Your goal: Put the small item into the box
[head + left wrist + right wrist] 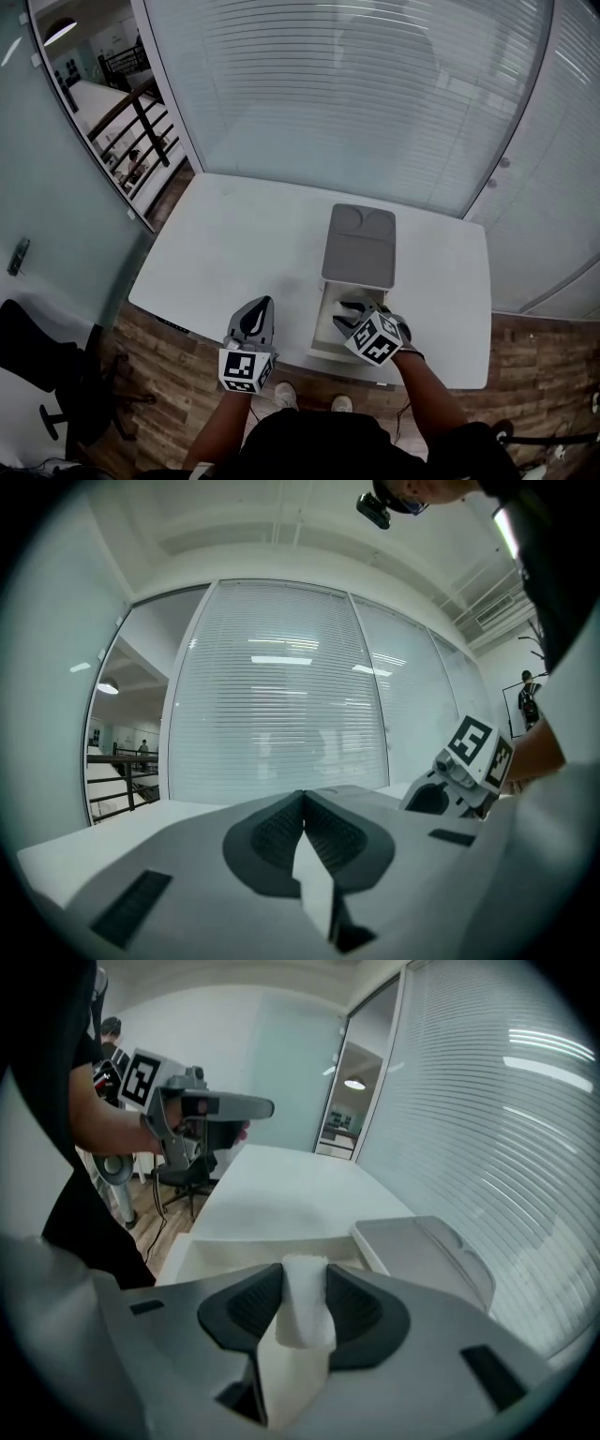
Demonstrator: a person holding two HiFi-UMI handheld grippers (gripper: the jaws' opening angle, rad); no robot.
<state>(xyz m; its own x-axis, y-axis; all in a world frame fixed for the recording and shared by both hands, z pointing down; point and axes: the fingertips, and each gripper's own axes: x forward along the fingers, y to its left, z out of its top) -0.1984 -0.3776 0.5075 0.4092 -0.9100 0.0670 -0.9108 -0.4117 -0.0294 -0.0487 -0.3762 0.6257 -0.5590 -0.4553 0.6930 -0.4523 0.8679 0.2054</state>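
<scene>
Right tool (352,317) is pinching the small item (303,1309), a soft-looking white lump, between its pads. It's hanging right over the open box (246,1249), which is sitting just below and ahead of the tips. The grey lid (360,246) is lying further out beyond the tips, at the box's far end on the counter (234,244). Left tool (304,816) is pressed together with nothing in it, hovering off to the right tool's side, clear of the box.

My take on doing the drop well: I'd be lowering the tips down inside the walls before letting go and keeping them off the rim. Then I'd be spreading the pads slowly, since squishy stuff probably clings to one pad. Releasing from up high is risking a bounce out.
</scene>
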